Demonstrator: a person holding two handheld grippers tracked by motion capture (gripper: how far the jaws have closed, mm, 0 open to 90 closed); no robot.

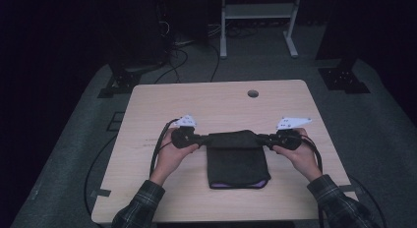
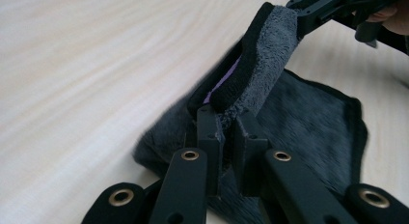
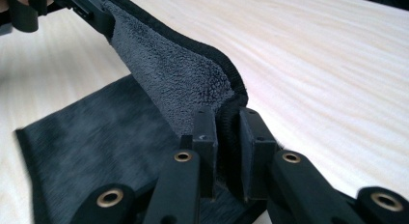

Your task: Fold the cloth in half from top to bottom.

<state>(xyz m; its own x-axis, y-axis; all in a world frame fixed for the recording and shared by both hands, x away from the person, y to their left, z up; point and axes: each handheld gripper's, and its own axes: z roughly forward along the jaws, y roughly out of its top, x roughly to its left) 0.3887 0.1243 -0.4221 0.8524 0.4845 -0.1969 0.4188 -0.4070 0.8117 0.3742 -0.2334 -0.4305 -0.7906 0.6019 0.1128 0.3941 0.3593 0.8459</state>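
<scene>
While both jaws clamp it, the dark towel (image 1: 237, 159) stretches between them.

light wood table (image 1: 147, 105) w/ dark towel (image 1: 237, 165)

Dark grey plush towel (image 1: 237, 159) with a purple underside, folded on the table, far edge lifted and stretched taut.

Seen from above at a pale wooden table (image 1: 162, 98): dark grey towel (image 1: 237, 161), folded, purple edge at its near end, far edge pinched at both corners and lifted between left gripper (image 1: 202, 138) and right gripper (image 1: 265, 137). Plaid sleeves (image 1: 140, 206) at bottom. Round hole (image 1: 253, 94) near table's far edge.
</scene>
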